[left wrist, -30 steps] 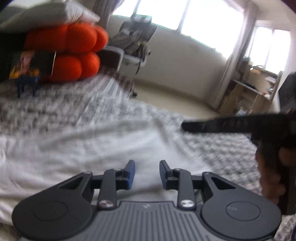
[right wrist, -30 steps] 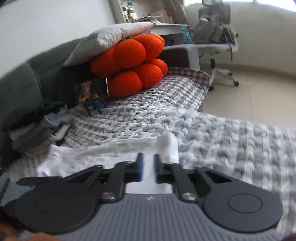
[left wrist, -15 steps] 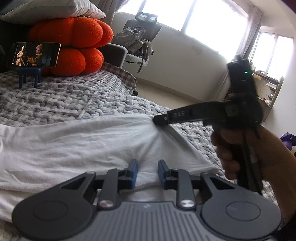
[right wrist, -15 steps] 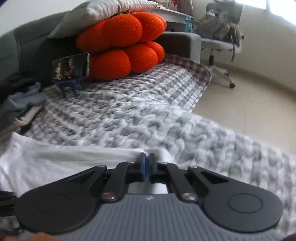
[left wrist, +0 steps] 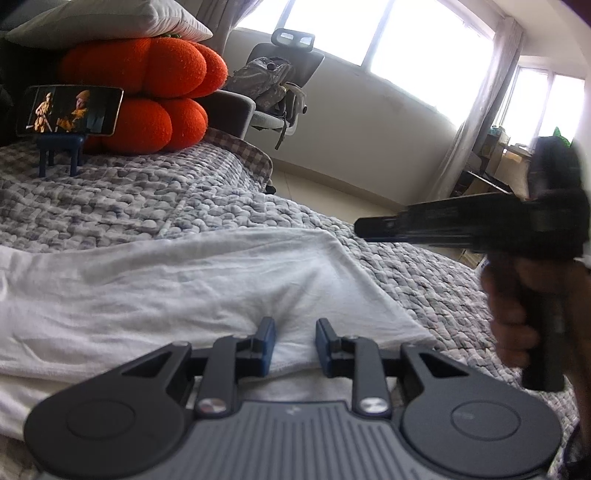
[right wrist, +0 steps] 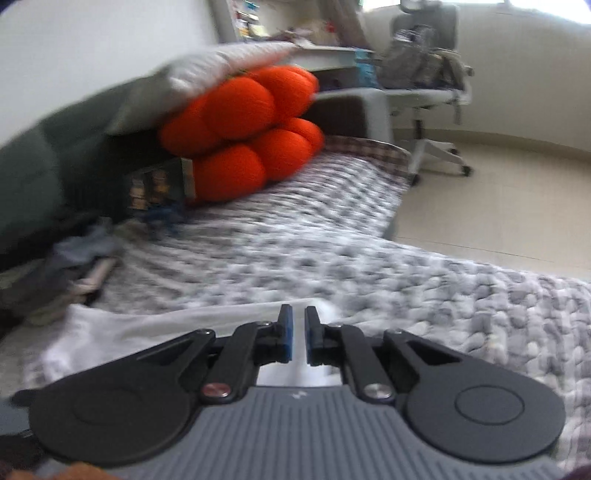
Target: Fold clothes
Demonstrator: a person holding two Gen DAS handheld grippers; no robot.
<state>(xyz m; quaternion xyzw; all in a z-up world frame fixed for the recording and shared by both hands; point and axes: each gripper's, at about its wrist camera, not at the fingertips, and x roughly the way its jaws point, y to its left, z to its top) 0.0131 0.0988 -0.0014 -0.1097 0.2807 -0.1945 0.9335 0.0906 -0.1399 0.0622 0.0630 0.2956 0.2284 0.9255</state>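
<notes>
A white garment lies spread on the grey knit blanket; its edge also shows in the right wrist view as the white garment. My left gripper sits at its near edge. Creases run into a hump of cloth bunched between the blue pads. My right gripper, held by a hand, hovers blurred to the right of the garment's far corner, clear of the cloth. In its own view the right gripper has its jaws opening, a narrow gap between them and nothing in it.
Orange cushions under a pillow stand at the bed's head, with a phone on a blue stand before them. A pile of clothes lies at the left. An office chair and bare floor lie beyond the bed's edge.
The right gripper has let go of the garment's far corner and drawn away to the right, its jaws parting slightly. The left gripper has stayed put.
</notes>
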